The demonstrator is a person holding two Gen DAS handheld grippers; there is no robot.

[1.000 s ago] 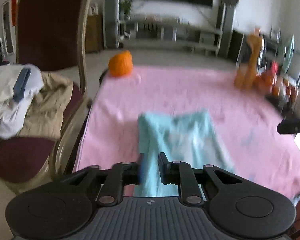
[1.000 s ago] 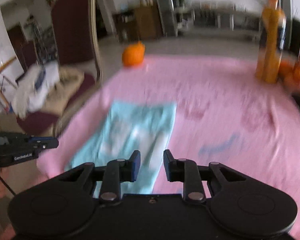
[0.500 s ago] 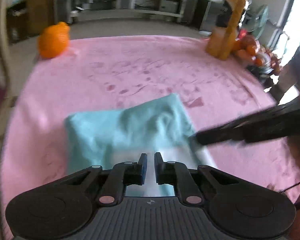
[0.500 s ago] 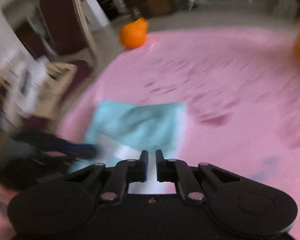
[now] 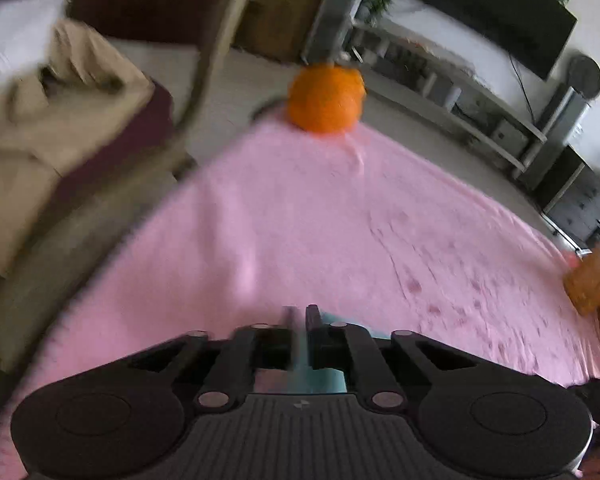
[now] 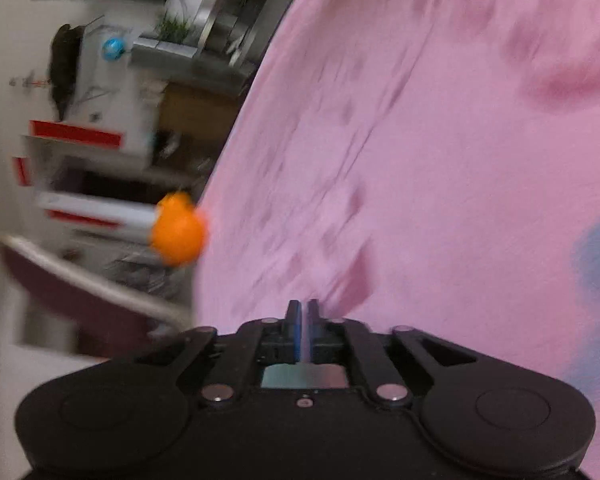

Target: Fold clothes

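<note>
Left gripper (image 5: 299, 314) first: its two black fingers are pinched almost together, and a thin strip of teal cloth (image 5: 324, 378) runs up between them, so it has the garment clamped. More of that teal fabric shows just under and behind the fingertips, bunched against the gripper body, with a sliver peeking out to the right of the tips.

Over to the right gripper (image 6: 301, 312): same story, fingers drawn in to a narrow slit, and a pale teal edge (image 6: 300, 374) sits in the window right behind them. It looks clamped on the fabric too, though blur softens the detail.

Ahead of both sets of tongs spreads the pink blanket (image 5: 340, 220), wrinkled and marked with darker pink blotches; in the right wrist view a blue smudge (image 6: 598, 256) lies off to the right of the fingers.

Far ahead of the left tips, at the blanket's far edge, sits an orange ball (image 5: 325, 98). From the right wrist it appears left of the fingers, beside the blanket's edge.

Left of the left gripper stands a maroon chair (image 5: 112, 152) piled with beige clothing (image 5: 40, 128) and something white (image 5: 16, 40). At far right, an orange object (image 5: 592, 284) sits on the blanket, too blurred to identify.
</note>
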